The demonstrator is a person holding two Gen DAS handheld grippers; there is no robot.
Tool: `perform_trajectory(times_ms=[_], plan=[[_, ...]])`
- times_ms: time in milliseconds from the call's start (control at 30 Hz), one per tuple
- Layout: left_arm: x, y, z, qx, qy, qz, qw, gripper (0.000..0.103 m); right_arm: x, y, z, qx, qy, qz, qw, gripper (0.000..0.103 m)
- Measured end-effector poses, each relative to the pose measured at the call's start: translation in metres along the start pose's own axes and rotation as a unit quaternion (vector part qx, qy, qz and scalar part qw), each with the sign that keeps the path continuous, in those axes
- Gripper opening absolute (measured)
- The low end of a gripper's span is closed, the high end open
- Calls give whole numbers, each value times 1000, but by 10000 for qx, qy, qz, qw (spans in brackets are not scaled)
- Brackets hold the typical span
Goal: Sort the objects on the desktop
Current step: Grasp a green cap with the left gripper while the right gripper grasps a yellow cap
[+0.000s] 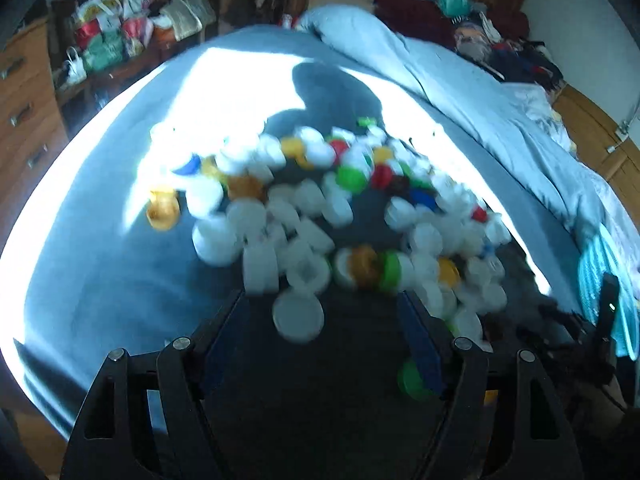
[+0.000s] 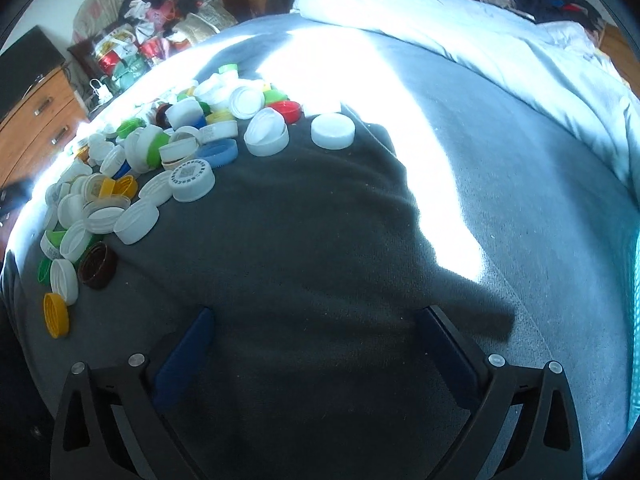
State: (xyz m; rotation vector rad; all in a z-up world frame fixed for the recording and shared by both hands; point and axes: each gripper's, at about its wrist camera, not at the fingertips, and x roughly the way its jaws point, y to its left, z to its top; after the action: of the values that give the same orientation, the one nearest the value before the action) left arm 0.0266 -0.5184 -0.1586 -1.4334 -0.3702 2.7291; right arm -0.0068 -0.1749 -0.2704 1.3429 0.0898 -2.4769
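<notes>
A heap of plastic bottle caps (image 1: 320, 208), mostly white with yellow, green, red and blue ones, lies on a grey blanket (image 1: 100, 280); the left wrist view is blurred. My left gripper (image 1: 320, 296) hangs open at the heap's near edge. One white cap (image 1: 298, 318) lies loose between its fingers, touching neither. A green cap (image 1: 410, 378) sits by its right finger. In the right wrist view the same heap (image 2: 168, 160) spreads at the left, with a lone white cap (image 2: 333, 131) at its right edge. My right gripper (image 2: 316, 312) stands wide open over bare blanket (image 2: 320, 240).
A pale blue duvet (image 2: 480, 32) is bunched along the far and right side of the bed. Wooden drawers (image 2: 36, 128) and a cluttered pile of bags (image 1: 112, 40) stand beyond the left edge. A brown cap (image 2: 97, 265) and a yellow cap (image 2: 56, 315) lie nearest the left edge.
</notes>
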Motion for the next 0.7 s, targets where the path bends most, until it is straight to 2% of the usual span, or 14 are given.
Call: perform_trajectory(times_ms=[167,233,467,500,533,567,600,633,700], plan=[[0,-28,-30,783,306,-190,9963,70,-3,-1,0,-1,20,49,10000,103],[2,-32,-44,903,362,-187,9951,70,-3,-2,-1,5,45,72,10000,103],[21,-44,-52,1152,408,-73,9925,70,-4,0,-1,-46,49,56,10000,103],[23,-48,-53,1253,404,-3,9913,68,-4,1,-2,-55,26,38,10000,103],[25,-52,-54,1321,383,18,9905,55,-4,1,-2,-61,-2,18,10000,103],[24,-54,-54,1365,367,13,9900,47,-5,1,-3,-56,-37,3,10000,103],[23,-55,-55,1381,337,17,9898,29,-6,2,-3,-66,-51,-17,10000,103],[21,-54,-54,1358,328,-33,9902,25,-7,2,-2,-63,-52,-18,10000,103],[14,-51,-54,1260,226,-119,9917,25,-13,1,0,15,-10,57,10000,99]])
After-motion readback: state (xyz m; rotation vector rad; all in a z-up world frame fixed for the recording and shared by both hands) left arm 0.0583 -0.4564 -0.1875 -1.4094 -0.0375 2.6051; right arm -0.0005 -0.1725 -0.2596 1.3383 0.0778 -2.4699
